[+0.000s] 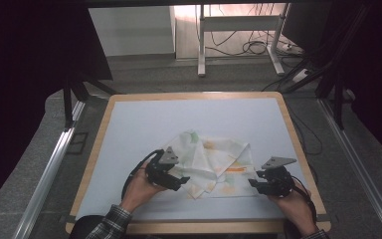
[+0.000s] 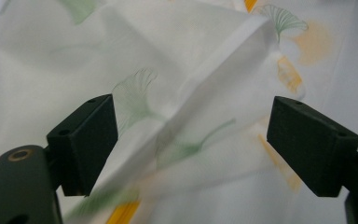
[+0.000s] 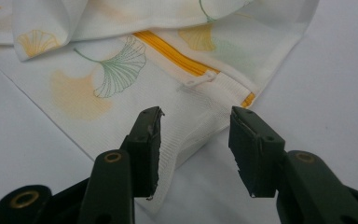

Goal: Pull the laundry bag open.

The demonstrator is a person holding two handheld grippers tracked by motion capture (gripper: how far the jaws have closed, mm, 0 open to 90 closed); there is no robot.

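The left tongs [image 2: 191,140] gape wide over a raised fold of the white mesh laundry bag [image 1: 214,162], gripping nothing. The right tongs [image 3: 195,140] stand open astride the bag's corner, just short of its yellow zipper [image 3: 177,56] and white pull tab [image 3: 198,80]. The crumpled, ginkgo-leaf-printed bag lies between both tongs on the pale surface [image 1: 144,124], toward its near edge.
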